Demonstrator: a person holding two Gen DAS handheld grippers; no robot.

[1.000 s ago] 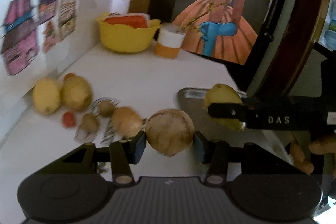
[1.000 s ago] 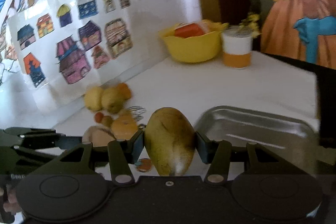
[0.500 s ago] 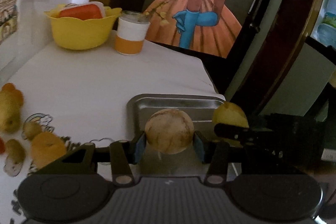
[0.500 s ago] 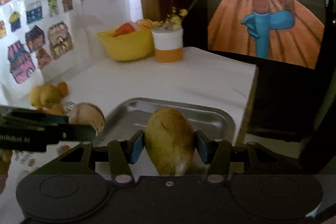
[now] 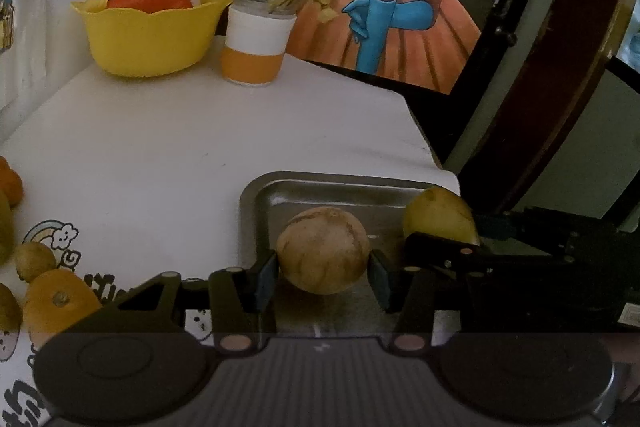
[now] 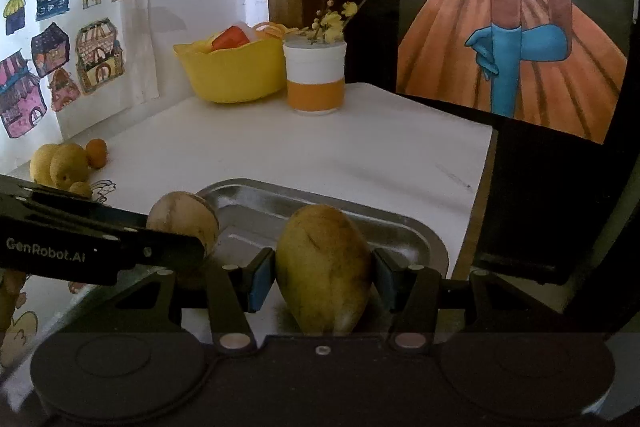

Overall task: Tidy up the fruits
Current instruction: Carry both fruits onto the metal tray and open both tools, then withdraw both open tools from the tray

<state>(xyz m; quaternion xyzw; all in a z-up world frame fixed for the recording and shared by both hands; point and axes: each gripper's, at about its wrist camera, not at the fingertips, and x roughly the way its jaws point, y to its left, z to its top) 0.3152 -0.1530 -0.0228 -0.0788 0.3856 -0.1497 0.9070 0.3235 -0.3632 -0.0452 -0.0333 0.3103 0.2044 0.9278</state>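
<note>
Steel tray [image 6: 420, 231]: only right view shows mango [image 6: 324, 267] whole.

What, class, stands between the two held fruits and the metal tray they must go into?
Nothing visible. The left gripper holds the round fruit and the right gripper the mango over the bare tray.

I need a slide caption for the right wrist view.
Right gripper holds a mango above the steel tray.
</note>
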